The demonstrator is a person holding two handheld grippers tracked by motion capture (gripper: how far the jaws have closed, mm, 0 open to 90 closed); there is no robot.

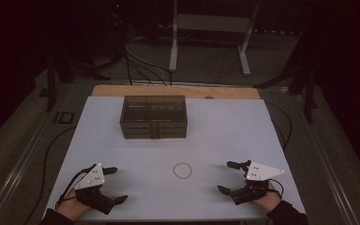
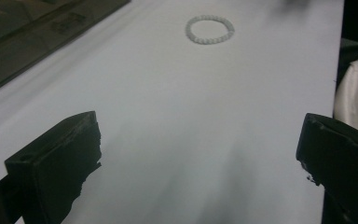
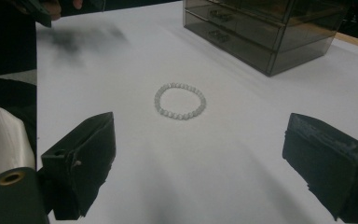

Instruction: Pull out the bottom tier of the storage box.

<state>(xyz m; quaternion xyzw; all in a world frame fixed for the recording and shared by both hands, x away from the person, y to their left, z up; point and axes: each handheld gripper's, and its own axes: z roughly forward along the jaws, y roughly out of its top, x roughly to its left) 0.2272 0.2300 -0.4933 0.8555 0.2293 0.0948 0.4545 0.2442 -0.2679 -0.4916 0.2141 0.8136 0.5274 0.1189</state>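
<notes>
A bead bracelet point(image 1: 182, 170) lies on the white counter point(image 1: 225, 136) between two gaping, empty tools — left tool point(image 1: 114, 184) at 9 o'clock, right tool point(image 1: 228, 176) at 3 — drawer box point(image 1: 153, 116) at 12.

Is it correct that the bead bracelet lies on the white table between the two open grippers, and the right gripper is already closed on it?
Not quite. The right gripper is open, jaws wide apart, and the bead bracelet lies untouched ahead of it, as the right gripper view shows. The rest holds: it lies on the white table, between it and the open left gripper.
</notes>
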